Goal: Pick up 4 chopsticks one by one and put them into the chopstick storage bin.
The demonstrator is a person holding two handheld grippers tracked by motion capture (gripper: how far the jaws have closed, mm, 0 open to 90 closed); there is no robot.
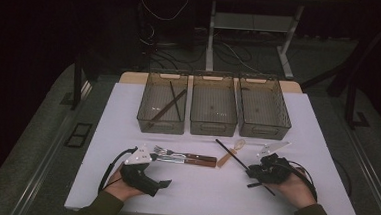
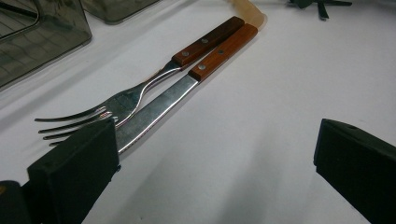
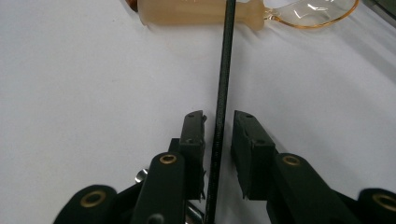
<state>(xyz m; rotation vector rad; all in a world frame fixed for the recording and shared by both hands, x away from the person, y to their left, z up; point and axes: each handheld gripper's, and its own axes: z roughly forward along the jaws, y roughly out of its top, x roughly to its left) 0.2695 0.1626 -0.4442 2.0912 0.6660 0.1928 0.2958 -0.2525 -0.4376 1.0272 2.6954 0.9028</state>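
A black chopstick point(image 1: 223, 146) lies slanted on the white table point(image 1: 198, 193). My right gripper point(image 1: 255, 175) straddles it; in the right gripper view the chopstick point(image 3: 224, 70) runs between the jaws of the right gripper point(image 3: 218, 116), which stand narrowly apart with a small gap showing. A translucent spoon point(image 1: 232, 150) with an amber handle point(image 3: 196, 11) lies across the chopstick's far part. A wooden-handled fork point(image 2: 126, 100) and knife point(image 2: 159, 105) lie side by side. My left gripper point(image 2: 215, 149) is wide open, one jaw over the fork tines and knife tip, nothing held.
Three grey mesh bins stand in a row at the back: left bin point(image 1: 160, 123), middle bin point(image 1: 213, 125), right bin point(image 1: 263, 128). Two dark sticks point(image 1: 171, 106) lie in the left bin. Bare white table stretches between the two grippers.
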